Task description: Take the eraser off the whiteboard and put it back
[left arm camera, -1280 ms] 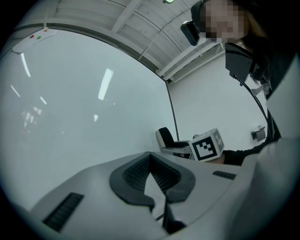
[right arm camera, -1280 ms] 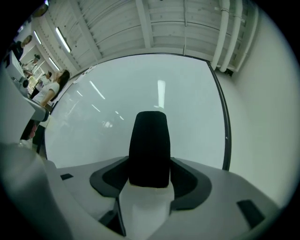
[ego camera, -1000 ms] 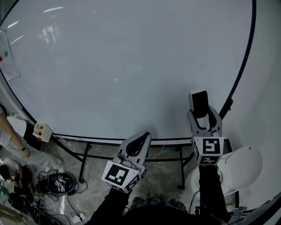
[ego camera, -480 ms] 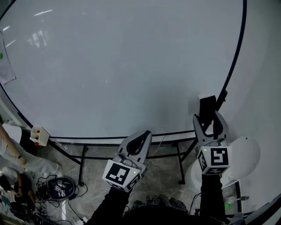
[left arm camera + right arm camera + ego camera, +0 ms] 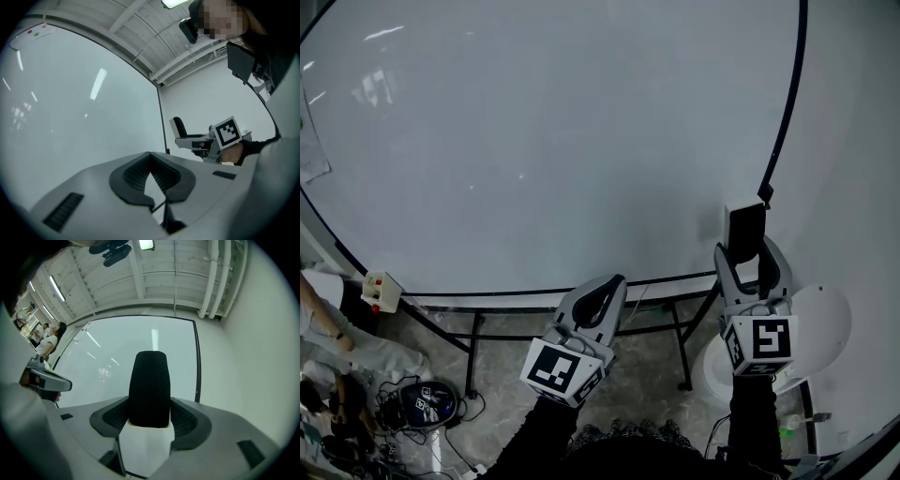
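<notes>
The black felt eraser (image 5: 745, 232) stands upright between the fingers of my right gripper (image 5: 747, 251), which is shut on it. It is held by the lower right corner of the big whiteboard (image 5: 544, 141), close to the black frame. In the right gripper view the eraser (image 5: 149, 387) fills the middle, with the whiteboard (image 5: 117, 362) behind it. The left gripper view shows the eraser (image 5: 178, 126) against the white wall, apart from the board. My left gripper (image 5: 605, 289) hangs low in front of the board's bottom edge, its pads (image 5: 140, 174) meeting at the tip with nothing between them.
The board stands on black legs (image 5: 478, 347). A white box with coloured buttons (image 5: 380, 289) sits at its lower left. A round white stool (image 5: 820, 333) is below my right gripper. Cables and a bag (image 5: 422, 403) lie on the floor, beside a person (image 5: 328, 319).
My right gripper has carried the eraser to the right across the board, from over its surface to its right frame. The left gripper has barely shifted.
</notes>
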Tool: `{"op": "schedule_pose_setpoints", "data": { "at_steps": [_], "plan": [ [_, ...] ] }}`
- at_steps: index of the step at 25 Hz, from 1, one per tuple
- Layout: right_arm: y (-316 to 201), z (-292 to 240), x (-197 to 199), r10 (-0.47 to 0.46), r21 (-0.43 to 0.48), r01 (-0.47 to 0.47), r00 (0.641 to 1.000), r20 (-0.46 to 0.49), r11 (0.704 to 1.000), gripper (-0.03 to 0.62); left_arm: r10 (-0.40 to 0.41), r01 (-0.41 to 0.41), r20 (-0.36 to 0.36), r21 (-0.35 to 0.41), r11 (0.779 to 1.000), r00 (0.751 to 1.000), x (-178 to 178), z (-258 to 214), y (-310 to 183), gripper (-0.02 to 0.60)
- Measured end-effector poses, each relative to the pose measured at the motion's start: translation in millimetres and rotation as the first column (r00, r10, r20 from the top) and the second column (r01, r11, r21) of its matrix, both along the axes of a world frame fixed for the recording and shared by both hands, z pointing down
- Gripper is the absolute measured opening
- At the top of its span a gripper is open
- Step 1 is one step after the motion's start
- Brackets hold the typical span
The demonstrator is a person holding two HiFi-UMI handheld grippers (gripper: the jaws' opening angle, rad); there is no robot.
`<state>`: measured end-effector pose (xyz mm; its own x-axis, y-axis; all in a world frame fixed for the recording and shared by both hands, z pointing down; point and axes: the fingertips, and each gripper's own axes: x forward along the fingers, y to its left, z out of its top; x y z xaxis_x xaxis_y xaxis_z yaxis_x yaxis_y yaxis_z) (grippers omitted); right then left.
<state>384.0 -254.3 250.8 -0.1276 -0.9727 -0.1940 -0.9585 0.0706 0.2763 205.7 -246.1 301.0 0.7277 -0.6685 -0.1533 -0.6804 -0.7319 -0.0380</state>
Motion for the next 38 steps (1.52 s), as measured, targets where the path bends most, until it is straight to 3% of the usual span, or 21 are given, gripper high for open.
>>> {"op": "schedule_pose_setpoints", "data": {
  "at_steps": [19, 27, 34, 38],
  "plan": [
    [15, 0, 16, -0.106, -0.011, 0.106, 0.994, 0.006, 0.994, 0.275, -0.113, 0.113, -0.027, -0.001, 0.994, 0.993, 21, -9, 22, 0.006],
    [21, 3, 17, -0.128, -0.017, 0.128, 0.992, 0.006, 0.992, 0.275, -0.139, 0.137, 0.055, 0.043, 0.99, 0.989, 29, -6, 33, 0.006],
    [28, 1, 16, -0.139, -0.015, 0.139, 0.99, -0.001, 0.99, 0.275, -0.147, 0.144, 0.041, 0.065, 0.987, 0.988, 31, -12, 43, 0.006],
    [31, 0, 19, -0.137, -0.013, 0.137, 0.991, 0.002, 0.991, 0.275, -0.094, 0.096, -0.025, 0.07, 0.993, 0.995, 32, -18, 50, 0.006]
  ]
}}
